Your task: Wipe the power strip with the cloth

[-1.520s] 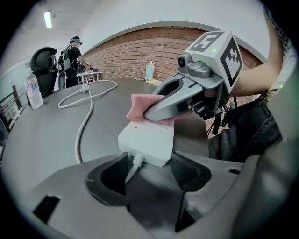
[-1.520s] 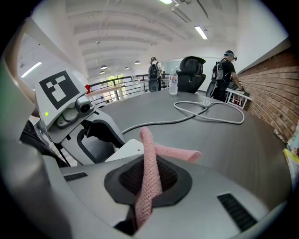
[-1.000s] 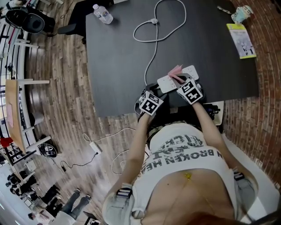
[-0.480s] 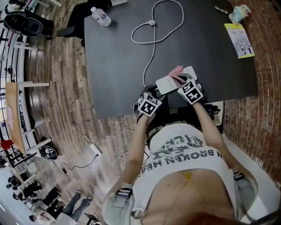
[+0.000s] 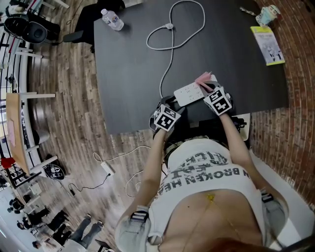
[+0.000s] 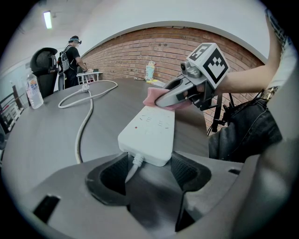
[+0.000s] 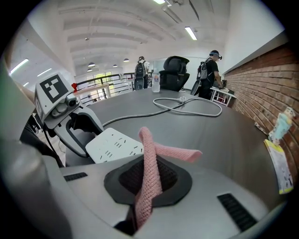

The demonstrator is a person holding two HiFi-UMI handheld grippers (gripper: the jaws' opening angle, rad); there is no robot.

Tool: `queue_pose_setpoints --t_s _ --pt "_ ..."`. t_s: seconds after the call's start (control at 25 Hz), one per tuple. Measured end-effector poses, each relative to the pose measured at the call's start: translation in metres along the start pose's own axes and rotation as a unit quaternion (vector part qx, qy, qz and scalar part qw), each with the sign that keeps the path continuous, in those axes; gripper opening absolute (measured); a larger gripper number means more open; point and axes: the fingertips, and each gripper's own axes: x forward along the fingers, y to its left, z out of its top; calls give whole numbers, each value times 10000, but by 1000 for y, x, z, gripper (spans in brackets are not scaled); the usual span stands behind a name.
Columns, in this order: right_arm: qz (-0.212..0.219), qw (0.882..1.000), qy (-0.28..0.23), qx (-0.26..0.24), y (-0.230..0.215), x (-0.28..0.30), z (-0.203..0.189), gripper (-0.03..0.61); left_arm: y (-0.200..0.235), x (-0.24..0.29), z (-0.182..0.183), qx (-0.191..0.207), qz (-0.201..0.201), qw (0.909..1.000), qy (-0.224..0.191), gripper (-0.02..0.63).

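A white power strip (image 5: 188, 93) lies near the front edge of the black table (image 5: 133, 64), and its white cable (image 5: 170, 54) runs to the far side. My left gripper (image 5: 175, 105) sits at the strip's cable end. In the left gripper view its jaws (image 6: 147, 163) stand on both sides of the power strip (image 6: 148, 132) and press on it. My right gripper (image 5: 209, 90) is shut on a pink cloth (image 5: 203, 78), which rests over the strip's far end. In the right gripper view the cloth (image 7: 150, 163) stands up from between the jaws, with the strip (image 7: 114, 144) to the left.
A water bottle (image 5: 112, 17) stands at the table's far left. A yellow-green booklet (image 5: 268, 45) and a small cup (image 5: 269, 15) lie at the far right. The cable loops at the back (image 5: 172, 24). Another power strip (image 5: 106, 165) lies on the wooden floor.
My right gripper has slid a little to the right along the power strip with the cloth. The left gripper has stayed at the cable end.
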Motion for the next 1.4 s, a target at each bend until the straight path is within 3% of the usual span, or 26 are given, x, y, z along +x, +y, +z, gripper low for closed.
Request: queue_pose_setpoints --t_s 1.4 --pt "-673 9964 127 497 -69 -23 -31 17 0 1 1 -17 29 10000 9 268"
